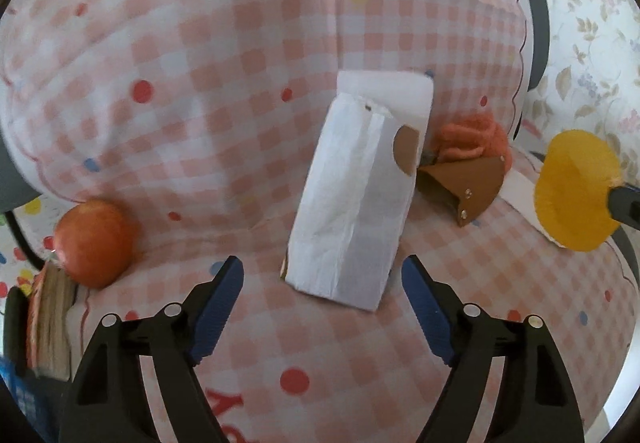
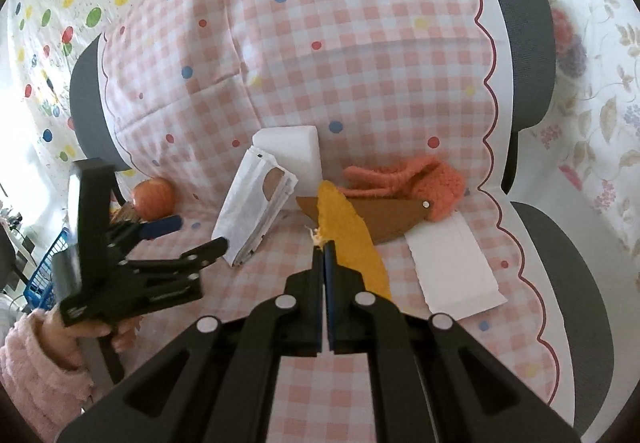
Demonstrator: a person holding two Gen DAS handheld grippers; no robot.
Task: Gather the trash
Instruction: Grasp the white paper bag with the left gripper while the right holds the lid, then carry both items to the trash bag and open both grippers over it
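Right wrist view: the right gripper (image 2: 323,243) is pinching the edge of a yellow peel (image 2: 354,239), clenched, holding it above the checked seat cover (image 2: 360,43). To its left, the left gripper (image 1: 322,279) is hovering with fingers spread before a white paper bag (image 1: 352,199). Beyond are lying a brown card (image 2: 384,219), orange knitwear (image 2: 420,179) and an apple (image 1: 94,243).

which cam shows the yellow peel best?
Left wrist: the yellow peel shows broadside as a full disc at the right edge, with only a tong tip over it. Right wrist sees the peel edge-on, clamped in the shut right tongs.
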